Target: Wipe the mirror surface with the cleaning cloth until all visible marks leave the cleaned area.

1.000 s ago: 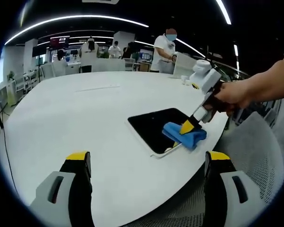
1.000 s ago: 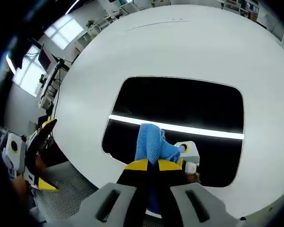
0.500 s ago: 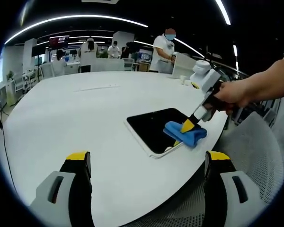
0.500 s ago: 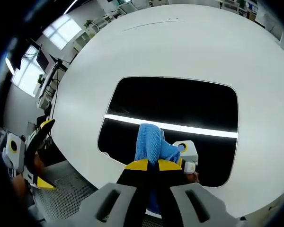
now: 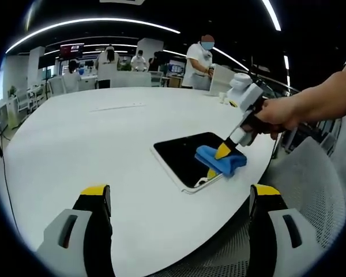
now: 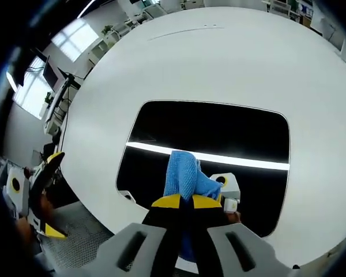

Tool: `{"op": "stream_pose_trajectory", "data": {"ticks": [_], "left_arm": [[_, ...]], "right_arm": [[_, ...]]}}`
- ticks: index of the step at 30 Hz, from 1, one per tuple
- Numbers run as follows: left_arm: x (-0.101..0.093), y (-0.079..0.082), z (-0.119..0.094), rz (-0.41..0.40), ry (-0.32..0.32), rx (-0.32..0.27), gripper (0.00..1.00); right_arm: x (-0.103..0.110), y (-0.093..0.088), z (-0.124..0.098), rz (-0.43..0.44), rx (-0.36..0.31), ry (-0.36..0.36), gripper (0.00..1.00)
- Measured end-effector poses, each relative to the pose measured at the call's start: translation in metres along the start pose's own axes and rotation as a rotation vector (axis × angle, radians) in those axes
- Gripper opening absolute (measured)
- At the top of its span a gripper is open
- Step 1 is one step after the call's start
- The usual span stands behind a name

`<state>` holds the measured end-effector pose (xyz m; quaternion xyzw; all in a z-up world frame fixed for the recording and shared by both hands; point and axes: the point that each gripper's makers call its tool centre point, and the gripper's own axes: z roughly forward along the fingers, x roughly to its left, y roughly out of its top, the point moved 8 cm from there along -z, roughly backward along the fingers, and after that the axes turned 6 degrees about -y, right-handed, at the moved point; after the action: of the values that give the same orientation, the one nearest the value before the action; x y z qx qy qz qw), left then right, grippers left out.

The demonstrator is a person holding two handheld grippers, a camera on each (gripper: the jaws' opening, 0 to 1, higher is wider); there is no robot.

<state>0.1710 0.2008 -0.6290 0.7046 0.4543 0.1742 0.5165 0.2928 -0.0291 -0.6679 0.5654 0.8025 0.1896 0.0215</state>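
On the mirror (image 6: 219,135), the right claw (image 6: 181,203) pinches the cloth (image 6: 184,176).

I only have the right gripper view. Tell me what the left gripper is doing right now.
Observer: The left gripper hovers over the white table, short of the mirror. Its jaws stand wide apart with nothing between them.
Operator: Good. Now report what lies under my own jaws, since they block my view.
Observer: The blue cloth spreads out below the tips of the right gripper. It covers the end of the mirror nearest the table edge.
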Motion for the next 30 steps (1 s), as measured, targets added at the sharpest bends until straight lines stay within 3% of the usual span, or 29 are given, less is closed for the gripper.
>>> {"op": "stream_pose_trajectory", "data": {"ticks": [19, 21, 30], "left_arm": [[0.002, 0.002, -0.005, -0.007, 0.005, 0.014, 0.99], [0.001, 0.004, -0.007, 0.004, 0.005, -0.022, 0.99], [0.003, 0.002, -0.006, 0.008, 0.021, -0.005, 0.99]], "right_arm": [[-0.006, 0.031, 0.008, -0.027, -0.015, -0.006, 0.00], [-0.007, 0.034, 0.009, -0.029, -0.016, -0.008, 0.00], [-0.010, 0.044, 0.010, -0.030, -0.023, -0.018, 0.00]]}}
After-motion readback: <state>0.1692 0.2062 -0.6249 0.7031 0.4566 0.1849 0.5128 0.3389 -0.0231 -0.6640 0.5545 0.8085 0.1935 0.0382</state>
